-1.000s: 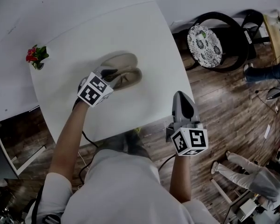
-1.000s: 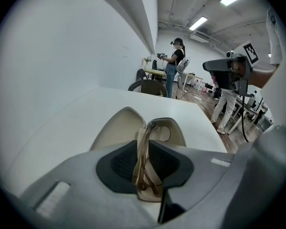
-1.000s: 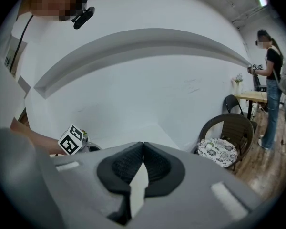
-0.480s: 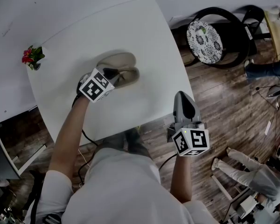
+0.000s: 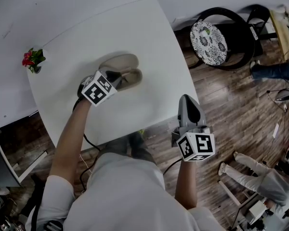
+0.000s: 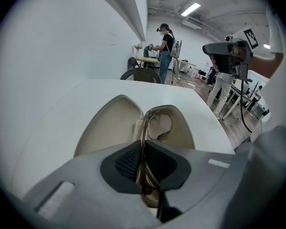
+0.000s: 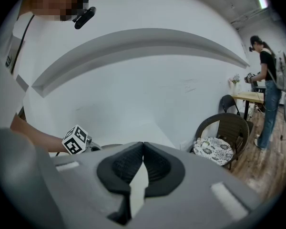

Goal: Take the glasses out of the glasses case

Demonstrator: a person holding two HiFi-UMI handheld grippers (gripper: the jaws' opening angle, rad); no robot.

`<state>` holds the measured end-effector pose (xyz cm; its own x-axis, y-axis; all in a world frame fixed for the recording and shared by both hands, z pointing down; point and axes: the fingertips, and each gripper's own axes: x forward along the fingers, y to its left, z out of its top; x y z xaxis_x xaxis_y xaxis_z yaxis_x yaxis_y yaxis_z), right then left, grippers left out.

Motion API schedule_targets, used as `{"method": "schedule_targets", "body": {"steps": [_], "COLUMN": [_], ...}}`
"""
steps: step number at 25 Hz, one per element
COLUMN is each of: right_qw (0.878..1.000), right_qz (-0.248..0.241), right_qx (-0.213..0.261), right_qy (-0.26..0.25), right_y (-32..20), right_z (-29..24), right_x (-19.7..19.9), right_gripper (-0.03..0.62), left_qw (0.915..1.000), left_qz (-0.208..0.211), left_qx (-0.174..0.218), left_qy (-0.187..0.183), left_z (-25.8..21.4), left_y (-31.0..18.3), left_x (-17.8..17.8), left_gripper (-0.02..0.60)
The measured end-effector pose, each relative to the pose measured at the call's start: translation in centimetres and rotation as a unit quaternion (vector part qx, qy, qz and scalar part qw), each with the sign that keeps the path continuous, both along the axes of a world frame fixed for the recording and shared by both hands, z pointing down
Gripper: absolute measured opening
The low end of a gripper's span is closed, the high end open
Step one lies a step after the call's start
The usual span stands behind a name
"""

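An open beige glasses case (image 5: 126, 63) lies on the white table (image 5: 149, 37); in the left gripper view both case (image 6: 109, 128) halves face up. My left gripper (image 5: 116, 76) is at the case's near end, shut on the thin metal glasses (image 6: 158, 123), which stand edge-on between its pads over the hinge and right half. The left gripper (image 6: 143, 152) holds the frame's near part. My right gripper (image 5: 188, 100) hovers at the table's front right edge, shut and empty. The right gripper (image 7: 143, 150) has pads that touch at the tips.
A small pot of red flowers (image 5: 34, 59) stands at the table's left corner. A dark wicker chair with a patterned cushion (image 5: 210, 38) sits right of the table on wooden floor. People stand farther off at the right (image 5: 260, 177).
Hardly anything differs: the left gripper stays at the case's near end with only a slight shift, and the right gripper hangs in the same place.
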<state>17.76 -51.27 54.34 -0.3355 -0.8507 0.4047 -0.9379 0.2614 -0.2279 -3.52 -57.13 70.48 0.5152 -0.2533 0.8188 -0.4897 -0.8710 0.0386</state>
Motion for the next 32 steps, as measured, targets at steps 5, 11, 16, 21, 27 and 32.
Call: {"method": "schedule_targets", "body": {"steps": [5, 11, 16, 21, 27, 32], "right_qw": [1.000, 1.000, 1.000, 1.000, 0.999, 0.999], "right_qz": [0.000, -0.001, -0.001, -0.005, -0.009, -0.011], "right_qx": [0.002, 0.012, 0.021, 0.029, 0.036, 0.044], "right_qy": [0.000, -0.003, -0.003, -0.005, -0.008, -0.010], "right_y": [0.6, 1.1, 1.8, 2.6, 3.1, 3.5], "right_z": [-0.3, -1.2, -2.1, -2.7, -3.4, -4.1], "right_x": [0.0, -0.4, -0.4, -1.0, -1.5, -1.6], "right_gripper": [0.003, 0.003, 0.003, 0.003, 0.003, 0.003], "left_qw": [0.9999, 0.9991, 0.9977, 0.9962, 0.9930, 0.9872], "left_qz": [-0.003, -0.018, -0.023, -0.030, -0.043, -0.066], "left_qx": [0.011, 0.036, 0.062, 0.080, 0.106, 0.137], "left_qy": [0.004, 0.016, 0.015, 0.018, 0.026, 0.045], "left_z": [-0.9, -3.0, -4.8, -6.2, -7.9, -10.0], "left_y": [0.1, -0.3, 0.0, 0.7, 1.0, 1.1], "left_x": [0.2, -0.2, -0.7, -1.4, -2.0, -2.3], "left_gripper": [0.032, 0.032, 0.031, 0.031, 0.031, 0.029]}}
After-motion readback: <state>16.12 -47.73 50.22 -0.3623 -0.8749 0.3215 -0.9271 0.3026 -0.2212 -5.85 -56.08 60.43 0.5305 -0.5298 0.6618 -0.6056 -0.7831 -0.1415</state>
